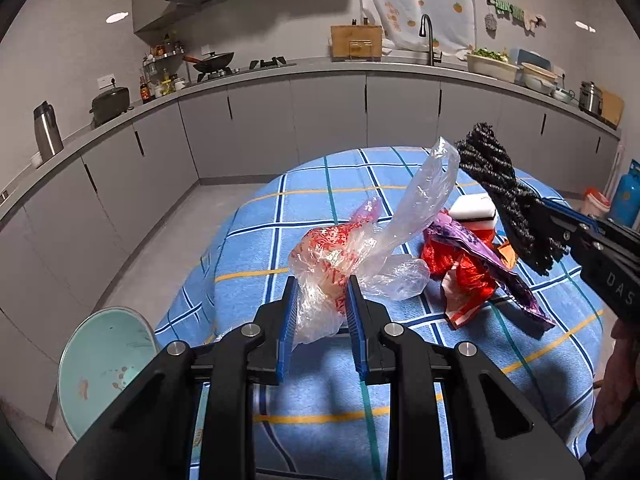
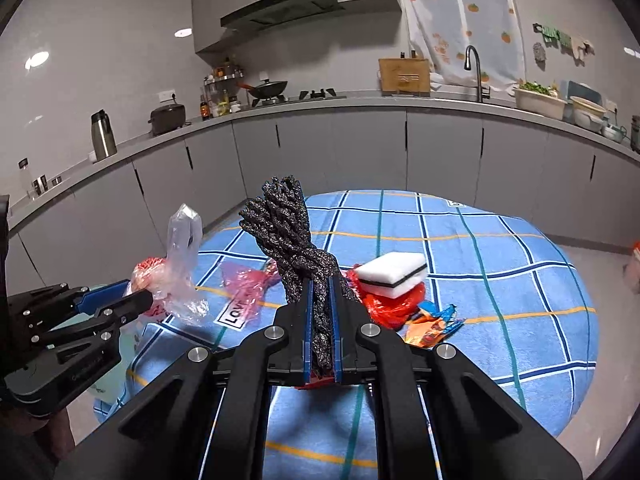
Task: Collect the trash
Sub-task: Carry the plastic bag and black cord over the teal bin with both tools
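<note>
My left gripper (image 1: 322, 292) has its blue pads clamped on a crumpled clear plastic bag with red print (image 1: 340, 264), held above the table's blue plaid tablecloth (image 1: 312, 208); a loose tail of the bag rises toward 1 o'clock. My right gripper (image 2: 320, 292) is pinched narrow on a knotted bundle of dark speckled rope (image 2: 292, 240), whose looped end sticks up toward 11 o'clock. On the cloth at 3 o'clock of that rope lies a white sponge with a dark layer (image 2: 394, 270) resting on a red plastic bag (image 2: 390, 306), with an orange and blue wrapper (image 2: 434, 324) just beside it at 4 o'clock. From the left wrist view, a purple foil wrapper (image 1: 492, 264) lies against the red plastic. A pale green bin (image 1: 102, 364) sits at 8 o'clock, apparently on the floor beside the table.
</note>
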`<state>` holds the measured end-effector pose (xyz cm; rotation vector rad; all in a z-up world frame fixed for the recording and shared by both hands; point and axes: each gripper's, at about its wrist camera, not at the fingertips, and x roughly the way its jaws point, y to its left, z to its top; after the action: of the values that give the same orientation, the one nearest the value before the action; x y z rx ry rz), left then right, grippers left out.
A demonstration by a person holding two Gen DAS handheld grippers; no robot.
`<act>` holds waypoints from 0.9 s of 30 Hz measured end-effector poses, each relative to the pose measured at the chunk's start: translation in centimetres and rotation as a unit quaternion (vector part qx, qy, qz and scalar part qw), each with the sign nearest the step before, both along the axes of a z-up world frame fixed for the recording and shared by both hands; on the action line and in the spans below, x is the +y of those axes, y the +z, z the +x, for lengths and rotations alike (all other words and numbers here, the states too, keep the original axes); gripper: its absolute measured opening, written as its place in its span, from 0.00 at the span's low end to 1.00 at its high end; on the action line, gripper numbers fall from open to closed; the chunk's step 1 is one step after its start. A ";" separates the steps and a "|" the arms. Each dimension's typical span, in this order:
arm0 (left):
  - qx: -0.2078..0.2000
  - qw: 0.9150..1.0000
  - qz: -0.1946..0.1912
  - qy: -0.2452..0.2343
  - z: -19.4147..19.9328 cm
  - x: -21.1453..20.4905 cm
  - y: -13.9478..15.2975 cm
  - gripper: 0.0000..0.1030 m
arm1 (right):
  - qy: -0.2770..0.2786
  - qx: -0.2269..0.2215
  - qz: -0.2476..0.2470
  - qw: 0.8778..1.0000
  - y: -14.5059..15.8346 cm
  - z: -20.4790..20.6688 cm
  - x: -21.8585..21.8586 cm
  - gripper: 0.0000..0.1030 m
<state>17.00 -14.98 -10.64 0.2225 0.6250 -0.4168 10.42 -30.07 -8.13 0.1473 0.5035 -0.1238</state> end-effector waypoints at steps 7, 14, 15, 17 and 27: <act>-0.004 1.000 -0.009 0.019 0.1 1.3 0.6 0.24 | 0.009 0.001 -0.007 1.000 -0.1 0.1 1.2 0.08; -0.006 0.999 -0.018 0.031 0.0 2.7 0.9 0.24 | 0.023 0.001 -0.011 1.000 0.0 0.4 2.5 0.08; -0.006 0.999 -0.018 0.032 0.0 2.8 1.0 0.24 | 0.024 0.001 -0.011 1.000 0.0 0.3 2.4 0.08; -0.006 0.999 -0.019 0.035 0.0 3.1 1.1 0.24 | 0.028 0.000 -0.011 1.000 0.0 0.4 2.6 0.08; -0.009 0.999 -0.023 0.047 -0.1 4.5 1.4 0.24 | 0.048 0.002 -0.012 0.999 0.1 1.3 4.5 0.08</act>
<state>16.94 -10.44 -9.28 0.1516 0.6050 -0.3385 11.68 -25.59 -8.05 0.0989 0.5115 -0.0363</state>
